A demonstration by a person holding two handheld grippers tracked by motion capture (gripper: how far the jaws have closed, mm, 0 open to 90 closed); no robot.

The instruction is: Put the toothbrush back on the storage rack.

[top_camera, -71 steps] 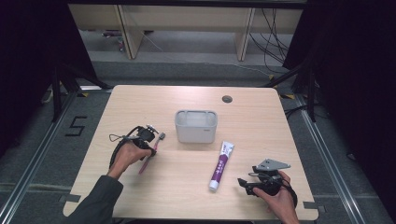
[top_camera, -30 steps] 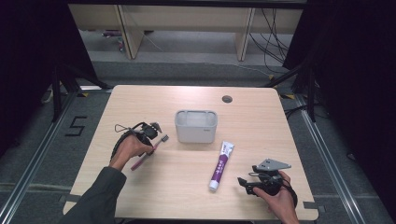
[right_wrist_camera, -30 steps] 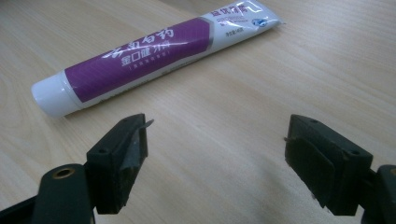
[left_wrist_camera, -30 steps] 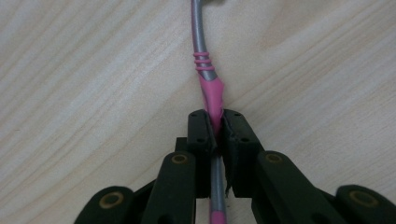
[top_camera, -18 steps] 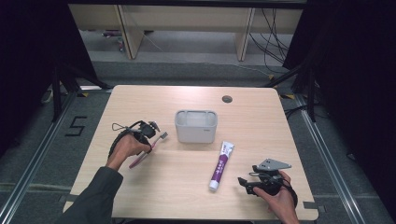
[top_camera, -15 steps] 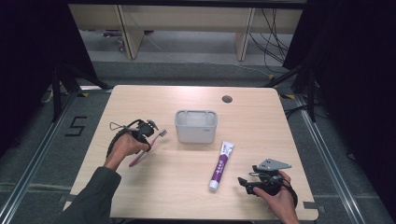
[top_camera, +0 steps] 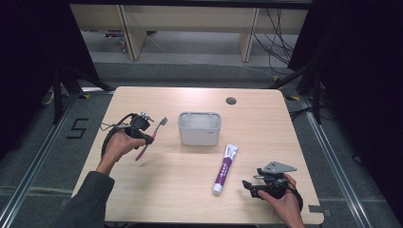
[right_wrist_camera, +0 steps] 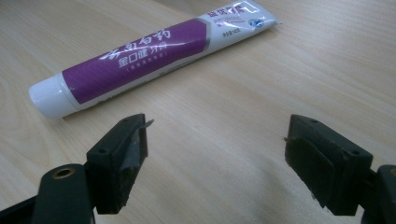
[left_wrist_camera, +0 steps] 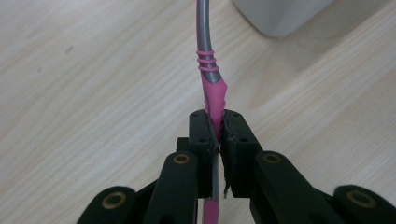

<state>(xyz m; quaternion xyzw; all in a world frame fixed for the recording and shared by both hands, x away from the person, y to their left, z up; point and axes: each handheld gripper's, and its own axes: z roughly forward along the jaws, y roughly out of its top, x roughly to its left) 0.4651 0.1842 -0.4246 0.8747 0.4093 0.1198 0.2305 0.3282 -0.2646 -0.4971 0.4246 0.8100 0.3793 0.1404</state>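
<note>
Clamping the pink toothbrush (top_camera: 151, 136) by its handle, our left gripper (top_camera: 142, 127) sat to the left of the grey holder (top_camera: 199, 128), the brush lifted clear of the table (top_camera: 180, 199) with its bristle end angled toward the holder's near wall. In the left gripper view the jaws pressed tight on the pink grip. To the holder's right and nearer to us lay the purple toothpaste tube (top_camera: 225, 167). Farthest right, our right gripper (top_camera: 251, 185) held its jaws wide apart, empty, beside the tube's cap end.
</note>
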